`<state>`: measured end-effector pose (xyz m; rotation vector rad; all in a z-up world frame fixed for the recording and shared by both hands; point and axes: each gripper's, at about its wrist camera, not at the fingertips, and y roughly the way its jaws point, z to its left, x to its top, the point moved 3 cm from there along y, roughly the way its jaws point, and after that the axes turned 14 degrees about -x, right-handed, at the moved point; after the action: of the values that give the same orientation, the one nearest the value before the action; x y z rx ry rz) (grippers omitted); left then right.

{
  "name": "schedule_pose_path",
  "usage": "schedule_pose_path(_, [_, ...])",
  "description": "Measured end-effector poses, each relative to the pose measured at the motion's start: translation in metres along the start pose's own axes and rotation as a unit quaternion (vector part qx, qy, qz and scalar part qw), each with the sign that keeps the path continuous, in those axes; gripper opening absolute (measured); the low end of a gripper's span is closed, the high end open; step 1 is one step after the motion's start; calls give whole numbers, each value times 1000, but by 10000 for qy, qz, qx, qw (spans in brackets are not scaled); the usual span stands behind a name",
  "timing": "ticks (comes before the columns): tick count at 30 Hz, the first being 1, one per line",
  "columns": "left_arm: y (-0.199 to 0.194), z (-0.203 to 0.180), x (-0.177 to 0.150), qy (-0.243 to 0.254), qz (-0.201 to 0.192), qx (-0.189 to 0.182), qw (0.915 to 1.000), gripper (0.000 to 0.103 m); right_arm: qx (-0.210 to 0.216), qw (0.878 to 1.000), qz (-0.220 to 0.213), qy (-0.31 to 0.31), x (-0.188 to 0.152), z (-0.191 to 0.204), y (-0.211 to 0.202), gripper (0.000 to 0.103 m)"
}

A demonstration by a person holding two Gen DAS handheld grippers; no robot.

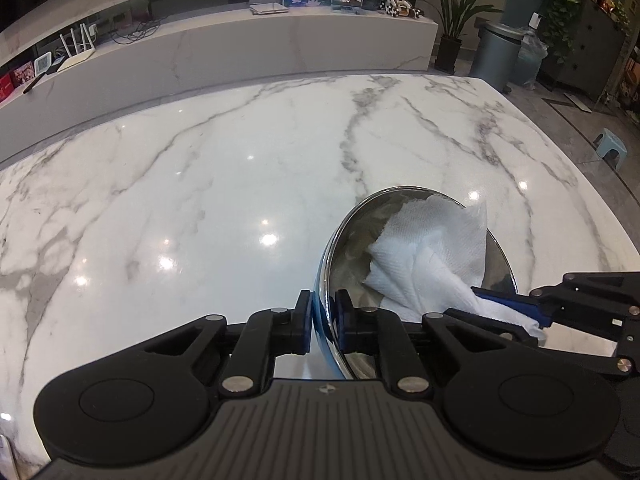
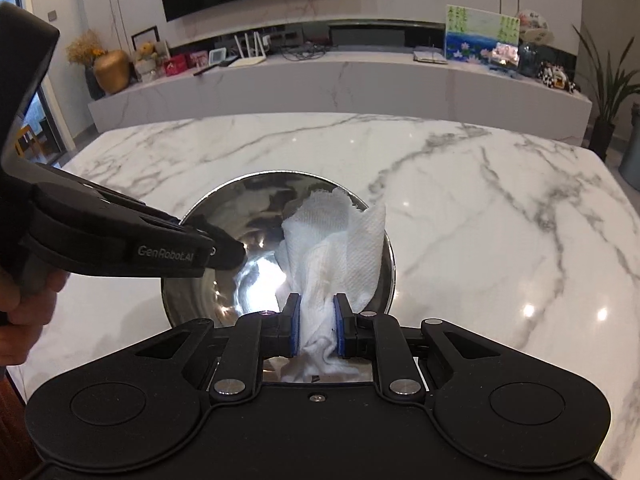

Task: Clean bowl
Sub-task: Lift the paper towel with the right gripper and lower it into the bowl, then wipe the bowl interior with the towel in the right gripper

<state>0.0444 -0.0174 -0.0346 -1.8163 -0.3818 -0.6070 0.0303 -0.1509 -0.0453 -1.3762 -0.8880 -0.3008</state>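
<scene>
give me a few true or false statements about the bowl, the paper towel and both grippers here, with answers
1. The left gripper is shut on the rim of the metal bowl. True.
2. The right gripper is open and holds nothing. False: it is shut on the white paper towel.
3. The paper towel reaches into the bowl. True.
4. The bowl stands on a wooden table. False: it is on a white marble table.
5. The bowl is full of water. False: no water shows, only the towel and shiny metal.
</scene>
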Motion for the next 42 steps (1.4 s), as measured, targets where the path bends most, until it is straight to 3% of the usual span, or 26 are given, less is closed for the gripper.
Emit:
schedule_pose_path(10, [-1, -5, 0, 143, -9, 106, 9998, 10, 16, 10000, 27, -94, -2, 5, 4, 15])
schedule_pose_path(19, [-1, -4, 1, 164, 35, 115, 9998, 11, 402, 9991, 123, -45, -2, 13, 8, 15])
schedule_pose_path(26, [-2, -2, -1, 125, 78, 125, 9998, 11, 474, 9987, 119, -121, 0, 21, 8, 15])
schedule_pose_path(38, [0, 2, -3, 77, 103, 111, 9999, 12, 370, 9989, 90, -266, -5, 30, 5, 15])
schedule_pose_path(42, [2, 2, -4, 98, 133, 87, 9998, 13, 52, 9989, 56, -457, -5, 32, 5, 14])
